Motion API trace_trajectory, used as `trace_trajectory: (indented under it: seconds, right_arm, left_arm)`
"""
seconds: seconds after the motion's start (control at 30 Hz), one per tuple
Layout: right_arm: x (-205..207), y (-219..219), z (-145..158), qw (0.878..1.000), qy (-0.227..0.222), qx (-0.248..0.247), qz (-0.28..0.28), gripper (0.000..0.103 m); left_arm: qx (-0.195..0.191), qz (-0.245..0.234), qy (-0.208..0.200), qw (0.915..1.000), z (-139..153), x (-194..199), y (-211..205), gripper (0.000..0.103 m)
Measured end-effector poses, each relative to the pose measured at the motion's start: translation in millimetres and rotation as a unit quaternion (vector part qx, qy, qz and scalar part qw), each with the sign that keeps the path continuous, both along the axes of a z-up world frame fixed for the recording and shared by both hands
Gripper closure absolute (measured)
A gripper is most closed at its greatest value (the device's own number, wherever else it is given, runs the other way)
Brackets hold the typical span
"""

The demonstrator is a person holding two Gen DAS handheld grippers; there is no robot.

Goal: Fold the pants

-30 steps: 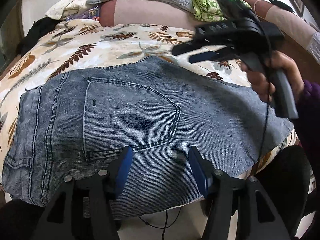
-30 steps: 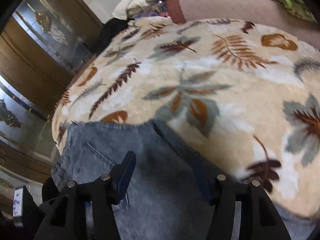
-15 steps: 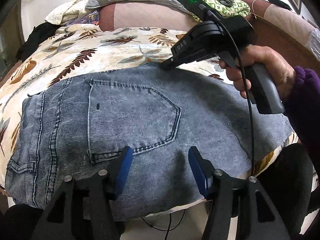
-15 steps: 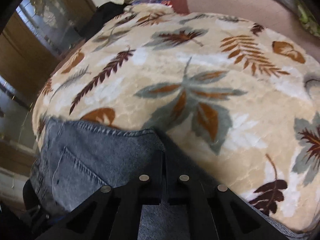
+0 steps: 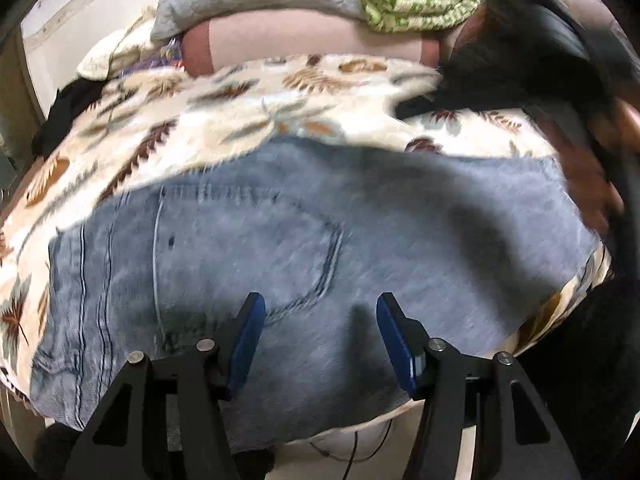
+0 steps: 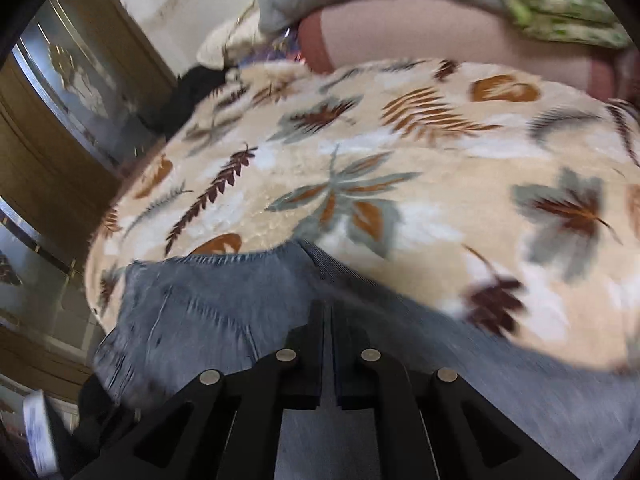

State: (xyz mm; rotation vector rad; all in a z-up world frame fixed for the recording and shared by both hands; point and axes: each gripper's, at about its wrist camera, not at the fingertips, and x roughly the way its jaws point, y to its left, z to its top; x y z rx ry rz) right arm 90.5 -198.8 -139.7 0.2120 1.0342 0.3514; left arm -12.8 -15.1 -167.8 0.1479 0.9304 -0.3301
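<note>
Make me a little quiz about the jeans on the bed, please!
1. True or false: the left tool is wide open above the jeans.
2. What covers the bed: A plain sheet, B leaf-print blanket, C towel?
3. Fill in: the right tool has its fingers pressed ____.

Key: 1 true; 2 B; 3 together.
</note>
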Motion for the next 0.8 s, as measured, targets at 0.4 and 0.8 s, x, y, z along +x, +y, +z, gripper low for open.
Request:
trace_trajectory:
  seconds: [0.4,0.8]
  right_arm:
    - [-104.3,-131.2,-47.0,0.982,0.06,-0.034,-0.176,0.098]
    - [-114.2,-163.6,-80.9,0.979,0.035,0.037,-0.197,0.098]
  left_arm:
    - [0.043,-0.017,0.028,0.9985,-3.5,22.2,-84.2,0.028]
    - [0.057,0.028,0.071,0.9954,-40.7,43.1,-90.2,0.004]
